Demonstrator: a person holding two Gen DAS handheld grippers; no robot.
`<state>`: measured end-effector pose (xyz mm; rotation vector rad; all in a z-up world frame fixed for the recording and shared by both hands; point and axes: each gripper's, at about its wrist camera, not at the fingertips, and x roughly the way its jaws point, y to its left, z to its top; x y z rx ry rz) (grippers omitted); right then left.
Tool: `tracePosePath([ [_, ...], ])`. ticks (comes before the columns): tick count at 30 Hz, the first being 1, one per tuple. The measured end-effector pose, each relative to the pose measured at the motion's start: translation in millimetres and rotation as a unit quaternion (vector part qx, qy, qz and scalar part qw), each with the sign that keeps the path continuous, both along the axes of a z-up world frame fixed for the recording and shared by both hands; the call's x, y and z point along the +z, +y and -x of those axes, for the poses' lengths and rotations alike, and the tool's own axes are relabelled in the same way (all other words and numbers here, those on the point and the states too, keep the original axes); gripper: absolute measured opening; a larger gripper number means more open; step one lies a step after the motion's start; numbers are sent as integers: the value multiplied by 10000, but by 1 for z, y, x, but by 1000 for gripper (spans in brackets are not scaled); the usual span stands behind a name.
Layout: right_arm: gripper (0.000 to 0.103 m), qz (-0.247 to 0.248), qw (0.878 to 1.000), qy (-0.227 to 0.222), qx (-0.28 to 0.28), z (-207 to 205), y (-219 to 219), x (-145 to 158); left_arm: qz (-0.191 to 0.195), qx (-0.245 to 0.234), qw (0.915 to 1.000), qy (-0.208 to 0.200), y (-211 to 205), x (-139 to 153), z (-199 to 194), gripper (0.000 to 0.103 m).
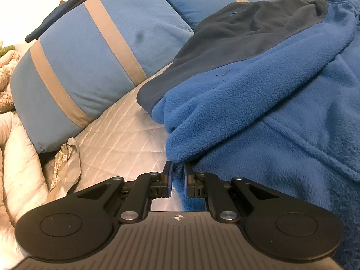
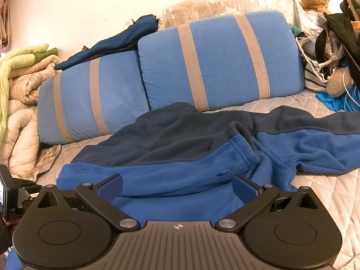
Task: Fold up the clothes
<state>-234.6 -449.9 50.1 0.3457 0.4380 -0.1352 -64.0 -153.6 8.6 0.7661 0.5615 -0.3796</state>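
Left wrist view: my left gripper (image 1: 177, 171) is clamped on the blue fleece jacket (image 1: 258, 103), which lies at 1 o'clock on the quilted cover (image 1: 126, 132). My right gripper (image 2: 177, 186) gapes, empty, over the hem. Thin pinch; fleece may slip when lifted.

Left tongs (image 1: 177, 168) nearly closed, pinching fabric, angled down; right tongs (image 2: 177, 185) spread wide, empty.

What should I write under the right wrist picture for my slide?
Open right gripper hovering over a blue fleece garment spread on a quilted sofa.
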Motion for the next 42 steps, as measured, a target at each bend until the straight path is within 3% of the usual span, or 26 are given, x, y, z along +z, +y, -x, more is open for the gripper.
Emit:
tracePosePath([
  [20,103,19,10000,10,15,-1,0,0,230,256,9994,20,-2,1,0,10],
  [42,103,-38,10000,-4,-6,0,0,1,167,238,9996,12,-1,2,-2,10],
])
